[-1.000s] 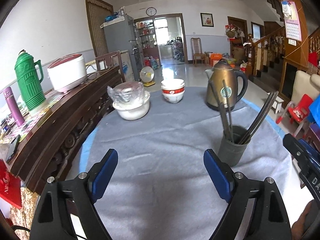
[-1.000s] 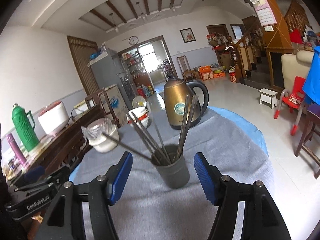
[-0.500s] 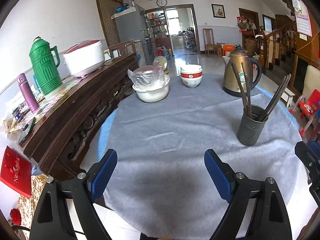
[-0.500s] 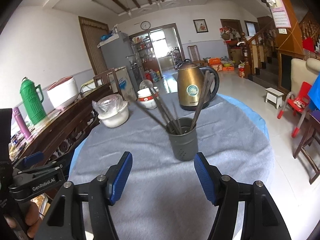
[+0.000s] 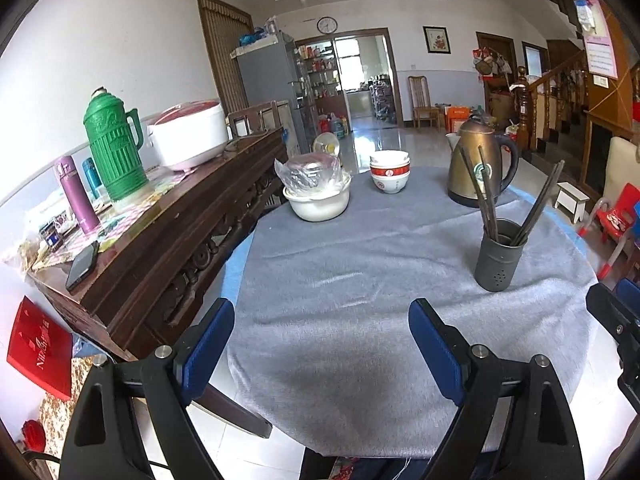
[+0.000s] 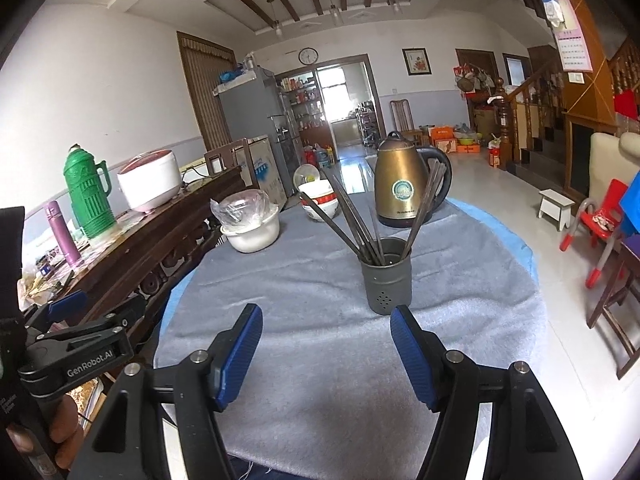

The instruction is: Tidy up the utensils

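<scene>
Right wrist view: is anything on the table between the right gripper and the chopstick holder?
Nothing visible. Only bare grey tablecloth lies between the right gripper, whose empty jaws are opening, and the chopstick holder. The white pot sits off to the left.

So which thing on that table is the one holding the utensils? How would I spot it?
Find the round table under the grey cloth. In front of the brass-coloured kettle stands a small dark grey cup. It is the only dark container there, with small holes in its side and long dark chopsticks fanning out of its top.
</scene>
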`<state>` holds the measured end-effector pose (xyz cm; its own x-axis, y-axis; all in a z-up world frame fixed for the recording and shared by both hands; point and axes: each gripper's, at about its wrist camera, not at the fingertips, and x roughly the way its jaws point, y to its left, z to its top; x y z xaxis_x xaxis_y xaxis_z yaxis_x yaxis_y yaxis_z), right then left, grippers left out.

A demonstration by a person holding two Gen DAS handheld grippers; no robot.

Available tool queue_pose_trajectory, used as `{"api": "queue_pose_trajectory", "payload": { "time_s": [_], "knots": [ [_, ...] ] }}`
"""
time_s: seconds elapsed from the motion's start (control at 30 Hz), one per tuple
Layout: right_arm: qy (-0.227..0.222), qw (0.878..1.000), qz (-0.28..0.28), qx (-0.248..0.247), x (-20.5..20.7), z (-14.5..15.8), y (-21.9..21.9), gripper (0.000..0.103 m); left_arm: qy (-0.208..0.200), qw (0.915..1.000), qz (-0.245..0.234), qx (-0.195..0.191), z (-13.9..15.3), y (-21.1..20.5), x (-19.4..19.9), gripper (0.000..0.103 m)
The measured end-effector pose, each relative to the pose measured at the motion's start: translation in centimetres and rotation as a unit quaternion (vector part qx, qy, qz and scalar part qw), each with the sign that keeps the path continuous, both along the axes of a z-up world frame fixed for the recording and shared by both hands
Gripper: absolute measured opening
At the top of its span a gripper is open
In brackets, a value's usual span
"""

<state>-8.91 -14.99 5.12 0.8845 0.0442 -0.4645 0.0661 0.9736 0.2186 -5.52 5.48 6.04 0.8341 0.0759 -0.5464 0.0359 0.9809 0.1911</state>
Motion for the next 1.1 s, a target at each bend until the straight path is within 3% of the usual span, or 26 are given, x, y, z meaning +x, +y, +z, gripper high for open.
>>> {"api": "queue_pose_trajectory", "payload": {
  "time_s": [1.1],
  "knots": [
    [-0.008,1.0,-0.007,0.002,-0.6,1.2,0.4,0.072,-0.032,0.9995,0.003,-0.005,1.8,1.1,-2.2,0.089]
  ]
}}
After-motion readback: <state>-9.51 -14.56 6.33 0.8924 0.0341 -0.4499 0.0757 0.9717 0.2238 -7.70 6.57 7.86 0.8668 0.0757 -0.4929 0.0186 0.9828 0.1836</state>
